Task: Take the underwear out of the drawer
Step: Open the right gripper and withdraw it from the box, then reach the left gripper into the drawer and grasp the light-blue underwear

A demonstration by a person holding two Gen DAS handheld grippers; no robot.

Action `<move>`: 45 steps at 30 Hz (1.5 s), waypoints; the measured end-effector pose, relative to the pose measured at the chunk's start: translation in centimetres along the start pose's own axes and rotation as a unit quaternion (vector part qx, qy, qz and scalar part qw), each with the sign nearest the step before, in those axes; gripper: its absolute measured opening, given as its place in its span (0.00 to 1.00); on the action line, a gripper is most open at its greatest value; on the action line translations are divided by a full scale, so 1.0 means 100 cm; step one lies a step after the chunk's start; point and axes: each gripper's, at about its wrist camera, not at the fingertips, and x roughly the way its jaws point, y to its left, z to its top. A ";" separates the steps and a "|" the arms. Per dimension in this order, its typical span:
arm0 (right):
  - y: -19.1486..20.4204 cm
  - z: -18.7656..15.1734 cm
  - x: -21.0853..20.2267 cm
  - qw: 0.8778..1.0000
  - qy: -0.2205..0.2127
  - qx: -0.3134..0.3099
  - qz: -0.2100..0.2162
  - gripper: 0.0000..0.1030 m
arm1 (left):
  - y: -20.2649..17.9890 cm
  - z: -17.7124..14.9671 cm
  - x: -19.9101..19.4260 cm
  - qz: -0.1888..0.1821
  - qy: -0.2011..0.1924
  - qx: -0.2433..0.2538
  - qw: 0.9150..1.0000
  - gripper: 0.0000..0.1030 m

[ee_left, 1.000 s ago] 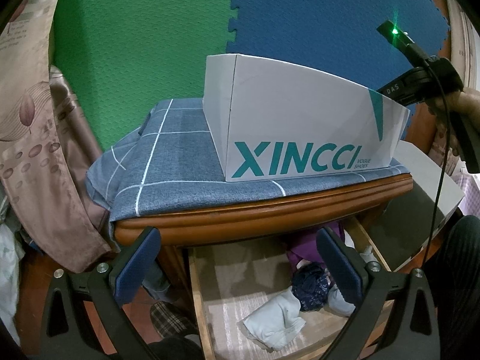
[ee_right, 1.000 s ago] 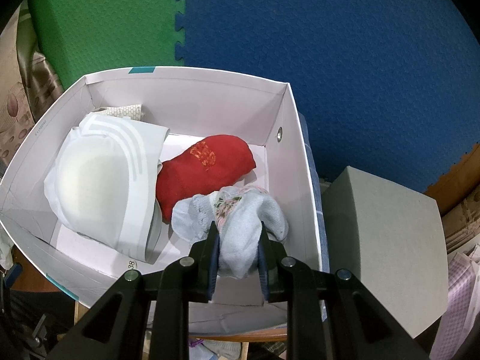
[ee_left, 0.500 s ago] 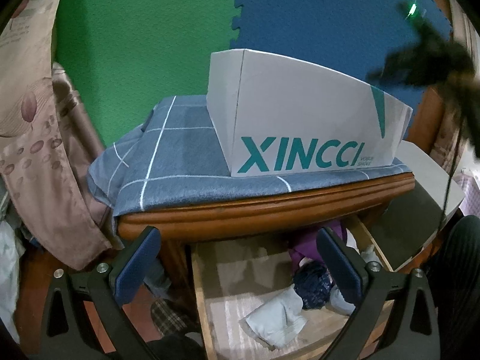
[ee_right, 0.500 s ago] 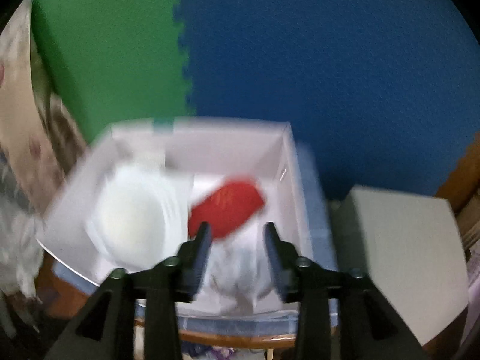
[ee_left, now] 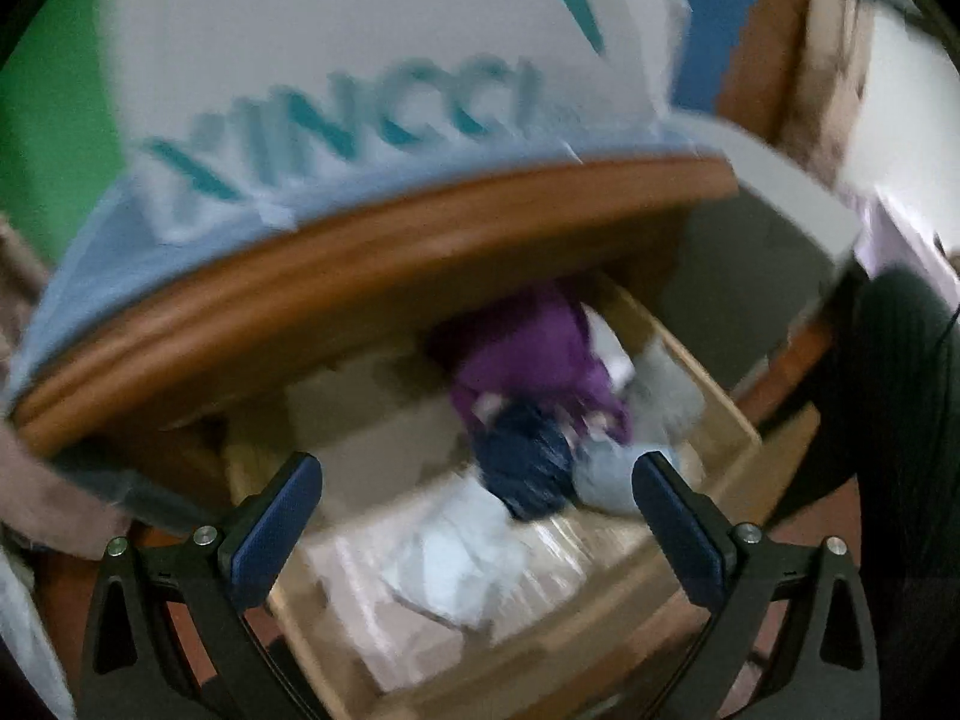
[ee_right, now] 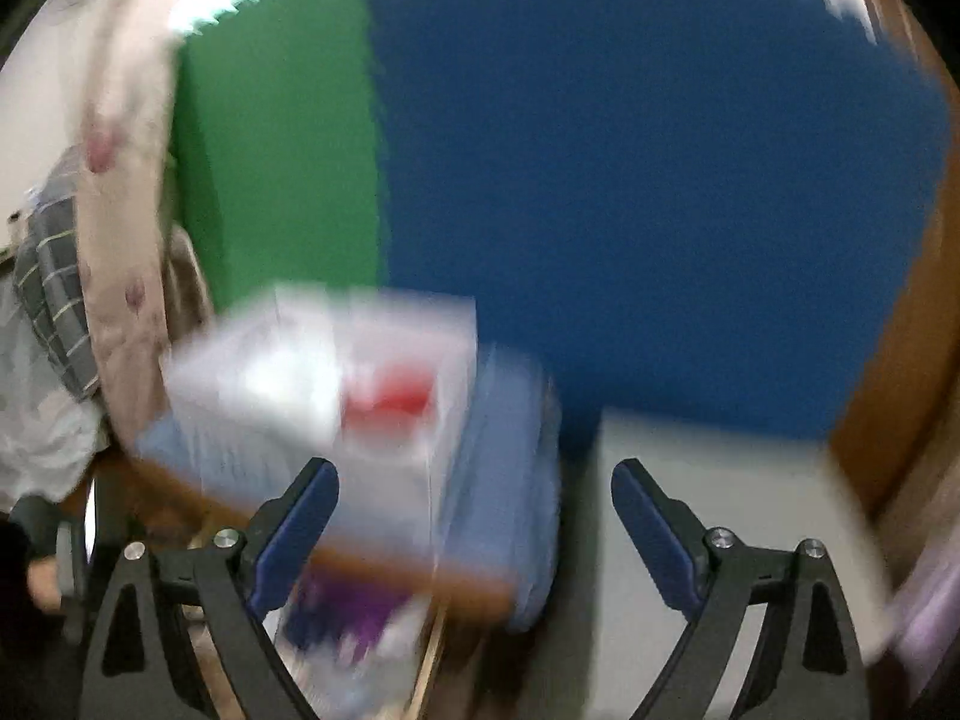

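Observation:
Both views are motion-blurred. The open wooden drawer sits under the tabletop and holds a purple garment, a dark navy bundle, a pale blue piece and grey ones. My left gripper is open and empty above the drawer. My right gripper is open and empty, pulled back from the white box, where a red garment shows. Purple cloth in the drawer shows below it.
The white XINCCI shoe box stands on a blue checked cloth over the wooden tabletop. A grey box stands to the right. Green and blue foam mats cover the wall. A curtain hangs at left.
My right gripper let go of the pale blue garment in the white box, opened wide and pulled back. My left gripper moved closer to the drawer.

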 end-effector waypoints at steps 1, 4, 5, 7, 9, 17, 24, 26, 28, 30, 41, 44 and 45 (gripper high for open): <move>-0.011 -0.025 0.013 0.999 0.028 0.026 0.005 0.92 | -0.008 0.003 0.007 -0.007 0.015 0.001 1.000 0.99; -0.037 -0.089 0.040 0.992 0.077 0.096 0.023 0.92 | -0.031 0.020 0.036 -0.020 0.054 0.010 0.998 0.99; -0.042 -0.101 0.044 0.990 0.080 0.109 0.032 0.92 | -0.038 0.027 0.049 -0.040 0.077 0.013 0.996 0.99; -0.049 -0.110 0.046 0.988 0.080 0.122 0.047 0.92 | -0.048 0.039 0.076 -0.067 0.120 0.013 0.990 0.99; -0.059 -0.110 0.043 0.984 0.055 0.147 0.080 0.92 | -0.055 0.044 0.099 -0.087 0.157 0.033 0.983 0.99; -0.083 -0.119 0.041 0.971 0.029 0.208 0.116 0.92 | -0.101 0.032 0.182 -0.052 0.264 0.018 0.963 0.87; -0.085 -0.118 0.046 0.969 0.026 0.209 0.129 0.92 | -0.119 0.018 0.262 -0.031 0.370 0.003 0.929 0.85; -0.083 -0.118 0.046 0.970 0.029 0.205 0.130 0.92 | -0.125 0.017 0.283 -0.030 0.398 0.007 0.917 0.85; -0.082 -0.118 0.047 0.970 0.032 0.202 0.132 0.92 | -0.132 0.016 0.304 -0.027 0.417 0.013 0.909 0.85; -0.080 -0.117 0.047 0.970 0.032 0.200 0.134 0.92 | -0.140 0.013 0.326 -0.019 0.434 0.014 0.901 0.81; -0.072 -0.116 0.050 0.975 0.040 0.181 0.125 0.92 | -0.165 0.021 0.306 -0.053 0.348 0.023 0.936 0.44; -0.067 -0.116 0.053 0.977 0.048 0.170 0.119 0.92 | -0.162 0.024 0.278 -0.053 0.292 0.004 0.955 0.43; -0.066 -0.116 0.053 0.978 0.050 0.166 0.117 0.92 | -0.160 0.024 0.271 -0.054 0.280 -0.007 0.958 0.43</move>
